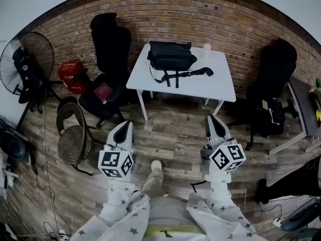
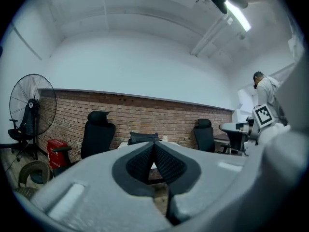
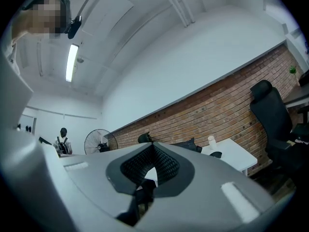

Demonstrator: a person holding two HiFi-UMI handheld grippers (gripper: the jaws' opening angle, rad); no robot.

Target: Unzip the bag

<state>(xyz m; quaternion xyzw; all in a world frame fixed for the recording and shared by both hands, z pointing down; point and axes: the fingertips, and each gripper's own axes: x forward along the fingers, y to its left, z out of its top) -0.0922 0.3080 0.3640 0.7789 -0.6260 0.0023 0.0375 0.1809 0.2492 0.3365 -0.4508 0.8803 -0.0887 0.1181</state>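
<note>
Black bag (image 1: 170, 55) lying at far side of white table (image 1: 213, 84), strap (image 1: 188, 74) trailing toward us. We are holding left gripper (image 1: 125, 127) and right gripper (image 1: 213, 120) well short of table, over wood floor (image 1: 170, 134), both jaws pressed together, gripping nothing.

White counter (image 1: 216, 79) sits against the brick wall (image 1: 165, 11). A small white cup (image 1: 207, 47) is at its back edge. Black office chair (image 1: 111, 46) is just left of the counter, with a dark red item (image 1: 103, 92) on its seat. Second black chair (image 1: 276, 67) is to the right, near a grey desk (image 1: 302, 109). Pedestal fan (image 1: 31, 59) is far left, with a red container (image 1: 71, 76) beside it at the wall. Round wicker chair (image 1: 74, 140) stands on the wood plank floor (image 1: 173, 129). Ceiling strip light (image 2: 236, 11) is on. A person (image 2: 266, 90) stands in the background.
</note>
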